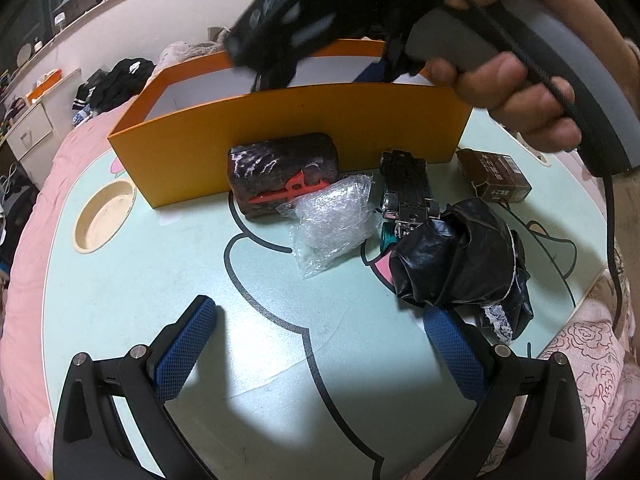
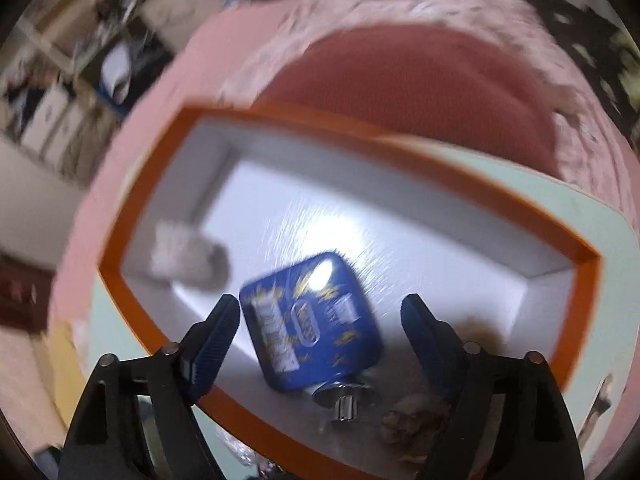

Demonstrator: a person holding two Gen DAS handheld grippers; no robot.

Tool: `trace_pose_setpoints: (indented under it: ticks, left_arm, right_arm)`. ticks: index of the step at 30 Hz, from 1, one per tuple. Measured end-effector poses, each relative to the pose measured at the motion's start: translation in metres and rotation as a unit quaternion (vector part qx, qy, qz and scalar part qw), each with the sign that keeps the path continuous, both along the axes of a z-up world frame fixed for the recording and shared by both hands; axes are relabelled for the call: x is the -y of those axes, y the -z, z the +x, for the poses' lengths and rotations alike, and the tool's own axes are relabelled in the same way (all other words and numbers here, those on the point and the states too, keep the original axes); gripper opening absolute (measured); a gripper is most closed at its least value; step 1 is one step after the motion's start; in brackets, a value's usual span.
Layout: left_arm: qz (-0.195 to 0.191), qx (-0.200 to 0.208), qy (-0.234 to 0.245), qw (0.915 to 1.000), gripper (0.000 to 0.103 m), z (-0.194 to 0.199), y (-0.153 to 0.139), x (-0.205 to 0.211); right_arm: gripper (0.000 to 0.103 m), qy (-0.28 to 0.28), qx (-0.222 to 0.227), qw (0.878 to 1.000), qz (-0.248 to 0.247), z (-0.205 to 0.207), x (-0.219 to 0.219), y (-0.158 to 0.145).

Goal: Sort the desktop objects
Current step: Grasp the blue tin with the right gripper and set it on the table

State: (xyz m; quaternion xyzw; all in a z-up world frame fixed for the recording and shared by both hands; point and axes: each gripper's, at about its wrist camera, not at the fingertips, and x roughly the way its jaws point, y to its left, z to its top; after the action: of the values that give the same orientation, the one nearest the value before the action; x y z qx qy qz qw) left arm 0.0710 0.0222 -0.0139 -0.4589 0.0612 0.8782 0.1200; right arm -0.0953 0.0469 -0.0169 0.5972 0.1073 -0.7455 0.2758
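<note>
over orange box (image 2: 540,216): right gripper (image 2: 320,312) open, blue tube (image 2: 312,320) seemingly loose; left gripper (image 1: 320,332) open.

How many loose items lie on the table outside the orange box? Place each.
5: dark pouch against the box wall, bubble-wrap bag before it, toy car to its right, brown carton far right, black bag nearest. Others may be hidden.

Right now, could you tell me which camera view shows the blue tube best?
The right wrist view: the blue tube lies in the orange box, seen from above though blurred. In the left wrist view the box's front wall hides it.
</note>
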Motion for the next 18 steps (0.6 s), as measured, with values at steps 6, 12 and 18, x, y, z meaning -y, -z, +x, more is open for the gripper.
trace_pose_setpoints:
  ticks: [6, 12, 18]
  left_arm:
    - [0.001, 0.001, -0.001, 1.0000, 0.103, 0.007, -0.004, -0.001]
    - [0.000, 0.000, -0.002, 1.0000, 0.103, 0.014, -0.007, 0.000]
    - [0.001, 0.001, -0.002, 1.0000, 0.103, 0.016, -0.009, 0.002]
  right_arm:
    - [0.085, -0.027, -0.018, 0.999, 0.017, -0.006, 0.004, 0.006]
    - [0.067, -0.022, -0.022, 0.999, -0.010, -0.002, -0.006, 0.002]
    - [0.066, 0.017, -0.032, 0.998, -0.042, -0.007, -0.023, -0.005]
